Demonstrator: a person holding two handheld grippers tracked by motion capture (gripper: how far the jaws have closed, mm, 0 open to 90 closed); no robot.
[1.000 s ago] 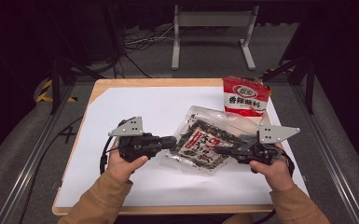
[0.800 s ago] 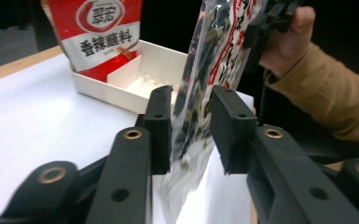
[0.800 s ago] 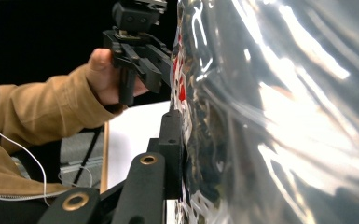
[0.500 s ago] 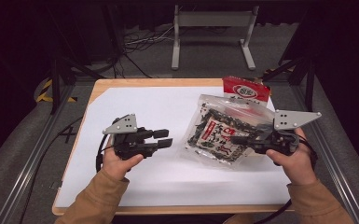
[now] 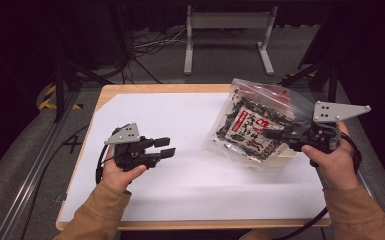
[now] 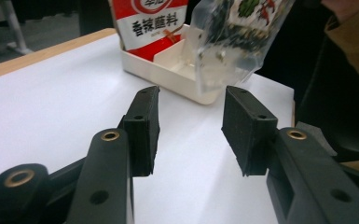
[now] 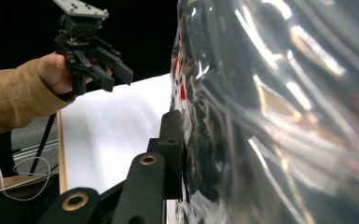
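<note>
The white surface [image 5: 190, 190] takes up most of the high view, and the person's two hands work over it. Above its right side a clear plastic bag [image 5: 252, 127] of dark, printed snack packets hangs clear of the surface, tilted, and it seems bound for the white divided tray [image 6: 179, 70] below, where a red-and-white packet [image 6: 151, 23] already stands in the far compartment. So the lift looks done, while lowering the bag and letting go are left. The right gripper [image 5: 280, 136] carries the bag alone, its fingers [image 7: 171, 154] clamped on the plastic. The left gripper [image 5: 164, 148] stands well apart at the left; its fingers [image 6: 142, 128] have just been opening, about half wide, with nothing between them.
</note>
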